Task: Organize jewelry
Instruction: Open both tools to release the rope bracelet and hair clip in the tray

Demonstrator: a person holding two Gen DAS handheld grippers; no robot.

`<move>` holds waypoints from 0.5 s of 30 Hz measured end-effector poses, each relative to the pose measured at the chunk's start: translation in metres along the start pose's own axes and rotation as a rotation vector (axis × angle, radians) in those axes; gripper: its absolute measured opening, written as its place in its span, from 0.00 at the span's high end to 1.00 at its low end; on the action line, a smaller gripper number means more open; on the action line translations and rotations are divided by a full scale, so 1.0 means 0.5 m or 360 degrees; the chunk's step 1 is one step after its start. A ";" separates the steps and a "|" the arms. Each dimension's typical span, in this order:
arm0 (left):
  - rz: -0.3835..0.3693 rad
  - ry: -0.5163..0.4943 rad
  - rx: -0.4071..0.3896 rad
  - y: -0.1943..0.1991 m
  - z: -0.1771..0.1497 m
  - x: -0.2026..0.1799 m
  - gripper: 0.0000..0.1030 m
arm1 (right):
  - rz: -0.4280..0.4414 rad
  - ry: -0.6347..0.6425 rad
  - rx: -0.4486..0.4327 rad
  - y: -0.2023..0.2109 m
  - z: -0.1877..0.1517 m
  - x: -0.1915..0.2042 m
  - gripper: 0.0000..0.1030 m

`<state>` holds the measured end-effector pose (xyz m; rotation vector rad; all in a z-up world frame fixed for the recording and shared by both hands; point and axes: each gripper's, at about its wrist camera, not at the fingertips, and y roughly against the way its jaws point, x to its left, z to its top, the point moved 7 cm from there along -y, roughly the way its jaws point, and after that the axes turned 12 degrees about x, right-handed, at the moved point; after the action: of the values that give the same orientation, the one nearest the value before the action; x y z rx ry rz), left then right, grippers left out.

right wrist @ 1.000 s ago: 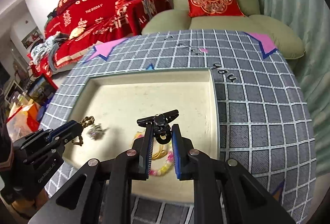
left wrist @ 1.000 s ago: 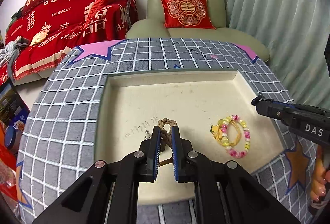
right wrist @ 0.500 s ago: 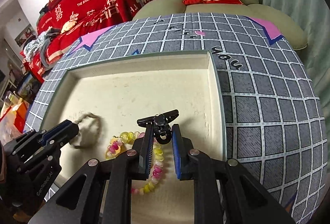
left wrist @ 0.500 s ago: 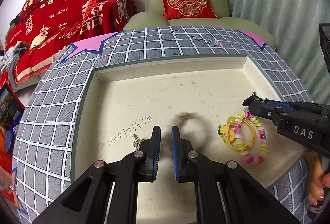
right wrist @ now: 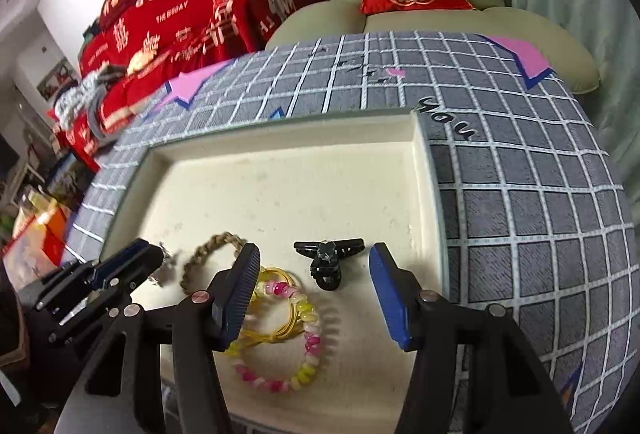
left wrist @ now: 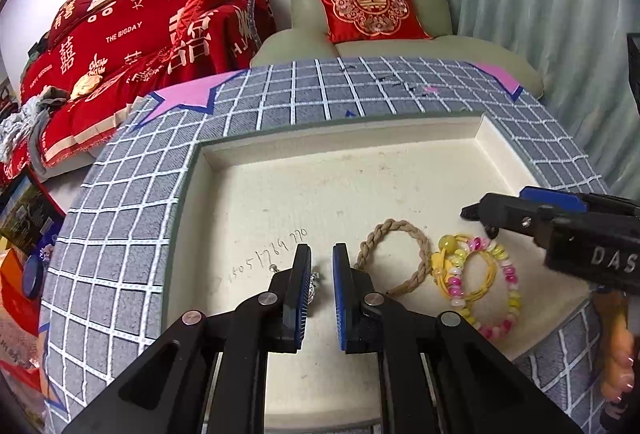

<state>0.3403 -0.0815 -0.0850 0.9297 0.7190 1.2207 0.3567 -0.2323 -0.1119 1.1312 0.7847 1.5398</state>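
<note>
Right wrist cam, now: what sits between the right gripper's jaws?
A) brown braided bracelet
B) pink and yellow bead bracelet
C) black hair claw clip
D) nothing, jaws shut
C: the black hair claw clip lies on the cream tray in the gap of the right gripper, whose jaws stand wide apart and clear of it.

Silver trinket (left wrist: 313,281) mostly hidden between left jaws, yellow hair tie (right wrist: 276,318) partly behind right finger
</note>
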 end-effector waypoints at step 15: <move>-0.0090 0.0042 -0.0048 0.106 -0.076 0.022 0.79 | 0.0116 -0.0060 -0.0072 0.124 -0.097 -0.001 0.24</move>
<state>0.2858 -0.0588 -0.0554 0.8645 0.7414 1.1925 0.2895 -0.2462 -0.0729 1.1632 0.6867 1.5843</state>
